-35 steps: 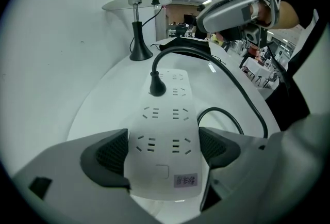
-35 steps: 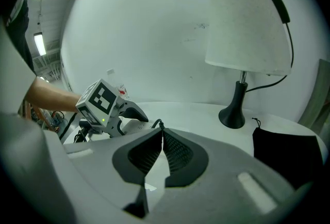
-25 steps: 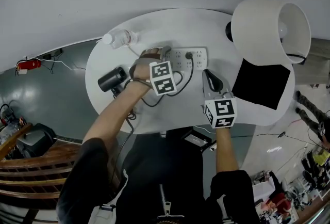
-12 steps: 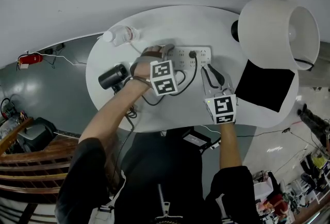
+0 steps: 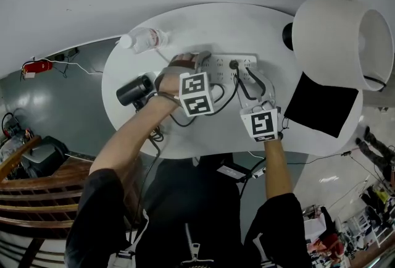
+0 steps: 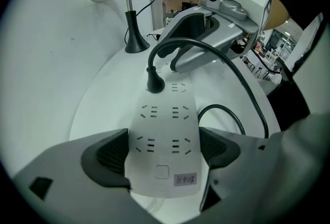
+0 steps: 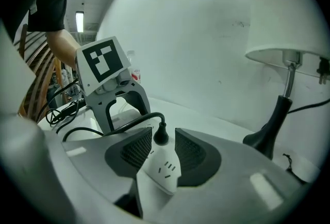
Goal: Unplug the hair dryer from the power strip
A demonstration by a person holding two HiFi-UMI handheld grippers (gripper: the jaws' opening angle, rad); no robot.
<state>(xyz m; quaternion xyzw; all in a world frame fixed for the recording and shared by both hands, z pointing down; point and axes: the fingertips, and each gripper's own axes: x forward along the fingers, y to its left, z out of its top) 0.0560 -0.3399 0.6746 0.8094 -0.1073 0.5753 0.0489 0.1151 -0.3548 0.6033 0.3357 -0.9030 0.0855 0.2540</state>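
A white power strip [image 5: 225, 65] lies on the oval white table [image 5: 185, 26], with the hair dryer's black plug [image 5: 234, 65] standing in it. My left gripper [image 5: 202, 66] is shut on the strip's left end; in the left gripper view the strip [image 6: 162, 135] fills the space between both pads [image 6: 111, 153]. My right gripper [image 7: 162, 148] has just been opening, and the plug [image 7: 161, 138] stands between its pads [image 7: 191, 150] without being pressed. The black hair dryer [image 5: 134, 91] lies at the table's left, its cord [image 5: 222, 97] looping to the plug.
A plastic bottle [image 5: 142, 40] lies at the table's back left. A white-shaded lamp [image 5: 342, 32] stands at the right with its black base [image 7: 268, 135] beyond my right gripper. A black square pad [image 5: 321, 103] lies under the shade. More cables hang off the table's near edge.
My right gripper has moved up the table to the power strip and its jaws have gone from shut to open around the plug. The left gripper has kept still on the strip.
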